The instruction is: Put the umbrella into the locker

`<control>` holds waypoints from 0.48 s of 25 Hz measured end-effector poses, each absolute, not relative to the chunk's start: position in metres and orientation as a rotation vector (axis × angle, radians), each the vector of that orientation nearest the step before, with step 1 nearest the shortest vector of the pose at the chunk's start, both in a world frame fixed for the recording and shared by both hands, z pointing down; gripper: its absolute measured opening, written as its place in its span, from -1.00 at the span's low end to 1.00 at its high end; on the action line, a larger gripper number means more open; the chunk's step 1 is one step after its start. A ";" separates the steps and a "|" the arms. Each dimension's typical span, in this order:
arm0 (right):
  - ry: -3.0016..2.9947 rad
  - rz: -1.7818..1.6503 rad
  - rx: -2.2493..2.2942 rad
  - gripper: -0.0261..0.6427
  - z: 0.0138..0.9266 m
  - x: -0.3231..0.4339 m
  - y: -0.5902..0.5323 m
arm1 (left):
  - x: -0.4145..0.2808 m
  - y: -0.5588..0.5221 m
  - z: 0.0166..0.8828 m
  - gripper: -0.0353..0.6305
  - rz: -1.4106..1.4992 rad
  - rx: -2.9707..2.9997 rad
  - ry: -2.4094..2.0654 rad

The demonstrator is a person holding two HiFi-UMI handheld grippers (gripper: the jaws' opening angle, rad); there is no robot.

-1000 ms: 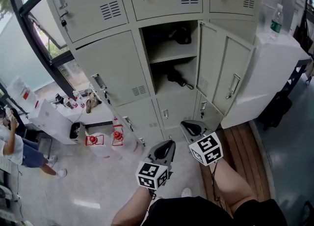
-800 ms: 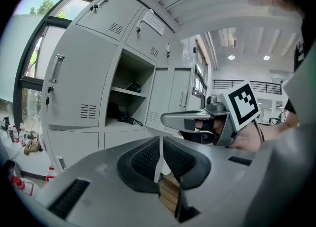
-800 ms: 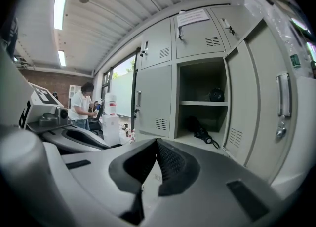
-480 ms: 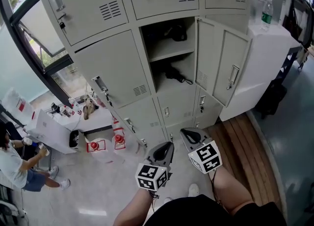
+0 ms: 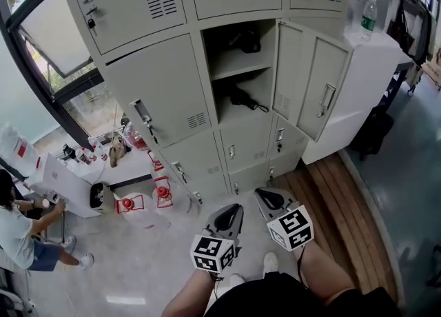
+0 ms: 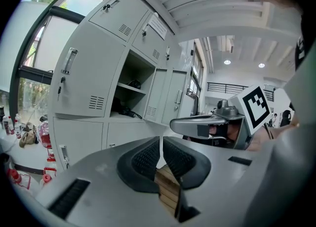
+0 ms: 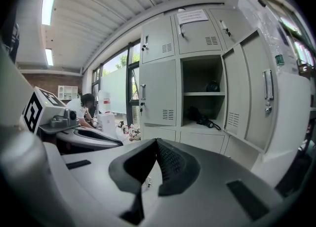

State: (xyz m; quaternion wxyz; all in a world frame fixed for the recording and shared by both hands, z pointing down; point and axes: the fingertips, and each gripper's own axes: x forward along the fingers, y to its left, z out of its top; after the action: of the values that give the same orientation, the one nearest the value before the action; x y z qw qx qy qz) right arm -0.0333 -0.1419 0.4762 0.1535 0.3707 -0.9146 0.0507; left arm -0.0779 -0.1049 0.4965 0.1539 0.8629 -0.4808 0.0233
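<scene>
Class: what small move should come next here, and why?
Probably reach the right gripper toward the open locker door to swing it closed: it and the left gripper are shut and empty, and what looks like the umbrella already lies on the shelf.

head view steeply down, gripper views near level, all toward the open locker (image 5: 241, 69)

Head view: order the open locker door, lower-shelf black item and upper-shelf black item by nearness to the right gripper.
1. Open locker door, at right.
2. Lower-shelf black item, left of the door.
3. Upper-shelf black item, one shelf higher.
</scene>
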 end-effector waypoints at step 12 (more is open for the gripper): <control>-2.627 0.122 1.082 -0.76 0.470 -0.046 -0.106 | -0.087 -0.076 0.482 -0.80 0.030 2.516 -1.371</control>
State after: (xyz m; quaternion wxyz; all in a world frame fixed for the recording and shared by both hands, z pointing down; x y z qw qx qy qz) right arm -0.0458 -0.1057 0.4705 0.1484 0.3764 -0.9135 0.0423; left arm -0.0872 -0.0762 0.4816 0.1377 0.8696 -0.4740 0.0105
